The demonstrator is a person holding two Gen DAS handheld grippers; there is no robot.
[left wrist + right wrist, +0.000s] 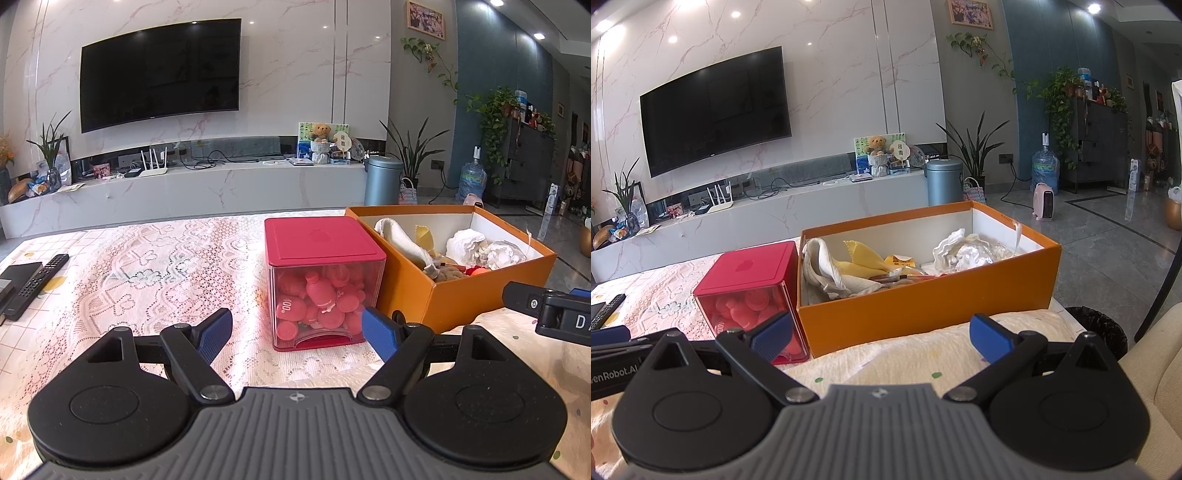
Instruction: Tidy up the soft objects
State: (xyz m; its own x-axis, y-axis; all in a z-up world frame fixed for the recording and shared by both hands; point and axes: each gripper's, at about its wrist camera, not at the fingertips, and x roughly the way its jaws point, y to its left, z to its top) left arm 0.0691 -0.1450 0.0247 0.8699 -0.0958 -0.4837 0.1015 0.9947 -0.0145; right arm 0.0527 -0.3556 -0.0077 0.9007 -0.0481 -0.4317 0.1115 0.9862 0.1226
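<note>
From your left wrist view, your left hand-held gripper [297,334] is released, its blue pads spread wide with nothing between them, hovering low over the lace-covered bench [147,266]. Take the orange cardboard box [443,295] as your landmark. Just beside its left wall, touching or nearly so, stands the red-lidded clear container [325,284], packed with red soft toys [321,302]; your right blue pad overlaps its lower right corner in the picture, though you cannot tell whether it touches. Inside the box you can see a cream cloth [400,240], a bit of yellow cloth [424,236] and crumpled white soft material [484,247]. Far left of the box, at the bench edge, lies a black remote control [37,286]. Part of your right hand-held gripper [554,314] enters at the right edge, just in front of the box.

From your right wrist view, your right hand-held gripper [882,338] is likewise released and holds nothing, its pads near the front wall of the orange cardboard box [923,306]. In the box, the cream cloth [827,269] is draped at the left end, yellow cloth [860,262] lies next to it, and the crumpled white soft material [964,251] sits toward the right end. The red-lidded clear container [750,291] stands against the box's left wall. A black bin [1100,325] sits on the floor beyond the box's right corner.
</note>
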